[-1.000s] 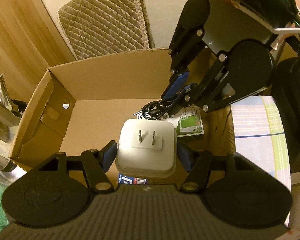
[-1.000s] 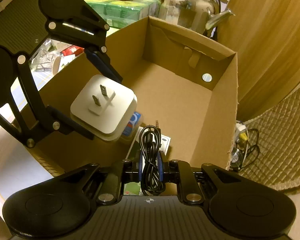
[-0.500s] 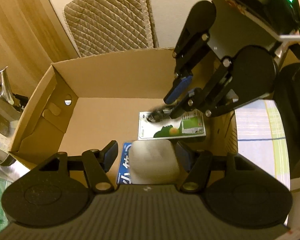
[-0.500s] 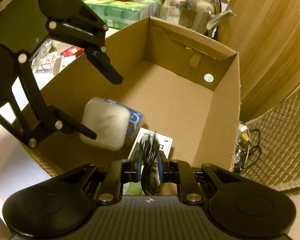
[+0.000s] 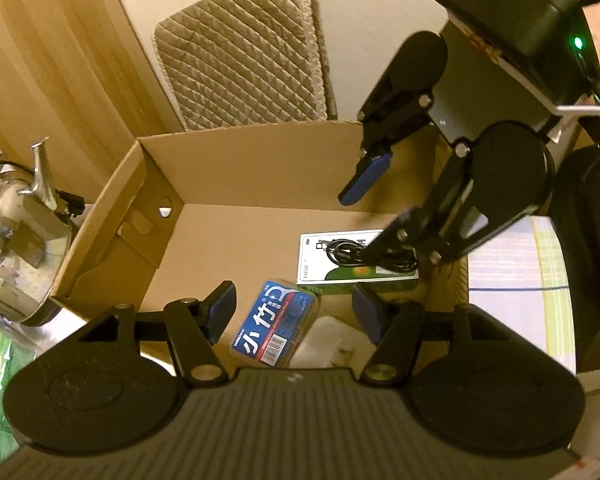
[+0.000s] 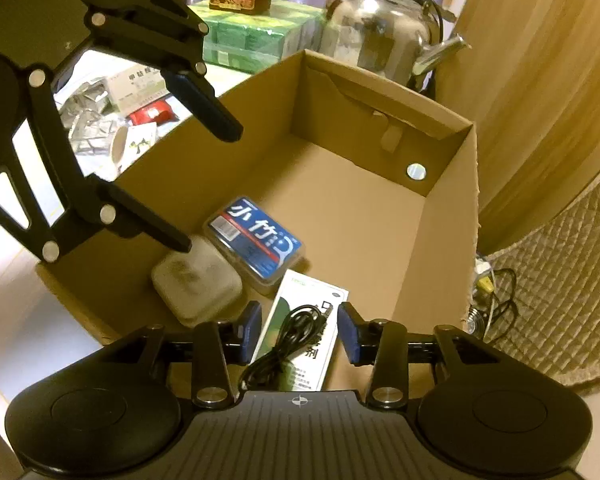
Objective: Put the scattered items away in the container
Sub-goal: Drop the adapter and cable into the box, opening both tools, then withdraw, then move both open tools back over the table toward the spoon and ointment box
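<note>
Both sets of jaws stand apart and empty over the cardboard box (image 6: 436, 216), a stance that fits a release: the left gripper (image 5: 294, 308) above the white charger (image 6: 196, 284), the right gripper (image 6: 298, 328) above the black cable (image 6: 288, 340), coiled on the green-white carton (image 6: 320, 300); blue case (image 6: 256, 236) at 11 o'clock of it

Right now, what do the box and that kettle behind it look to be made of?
The box looks like plain brown corrugated cardboard: matte, with folded flaps and a raw edge. The kettle appears to be polished metal, probably stainless steel, since its body gives mirror-like reflections.
</note>
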{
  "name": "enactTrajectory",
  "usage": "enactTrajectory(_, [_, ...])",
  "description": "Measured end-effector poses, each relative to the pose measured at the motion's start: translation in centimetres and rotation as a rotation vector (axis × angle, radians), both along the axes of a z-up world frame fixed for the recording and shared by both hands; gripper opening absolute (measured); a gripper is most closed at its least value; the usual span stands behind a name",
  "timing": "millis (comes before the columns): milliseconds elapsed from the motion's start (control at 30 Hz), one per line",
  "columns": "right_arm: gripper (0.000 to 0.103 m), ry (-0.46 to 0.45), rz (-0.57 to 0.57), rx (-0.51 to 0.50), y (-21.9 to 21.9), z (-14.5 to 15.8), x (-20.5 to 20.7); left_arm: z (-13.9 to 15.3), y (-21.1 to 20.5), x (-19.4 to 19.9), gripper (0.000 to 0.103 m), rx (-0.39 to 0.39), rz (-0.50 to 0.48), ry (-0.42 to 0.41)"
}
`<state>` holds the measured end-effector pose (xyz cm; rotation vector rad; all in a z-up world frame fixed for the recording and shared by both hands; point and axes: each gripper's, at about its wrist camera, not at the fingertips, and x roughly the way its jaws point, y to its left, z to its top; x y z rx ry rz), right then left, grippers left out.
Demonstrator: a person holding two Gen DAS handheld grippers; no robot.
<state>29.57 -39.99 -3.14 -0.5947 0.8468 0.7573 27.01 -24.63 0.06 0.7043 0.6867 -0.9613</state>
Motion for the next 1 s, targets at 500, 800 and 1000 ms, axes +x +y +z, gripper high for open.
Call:
enactTrajectory(500, [0.059, -0.091, -0.024, 0.068, 0.0, 4.6, -4.0, 3.3, 5.9, -5.2, 0.061, -0.051, 0.105, -0.059])
enactTrajectory(800, [0.071, -0.136, 0.033, 0.191, 3.0, 7.7, -9.5, 3.9, 15.0, -9.9, 0.062, -0.034, 0.278, -0.083])
enactTrajectory(1000, [0.074, -0.120, 0.120, 0.227, 6.8, 7.6, -13.2, 3.0, 20.7, -12.9, 0.068, 0.002, 0.394, -0.077])
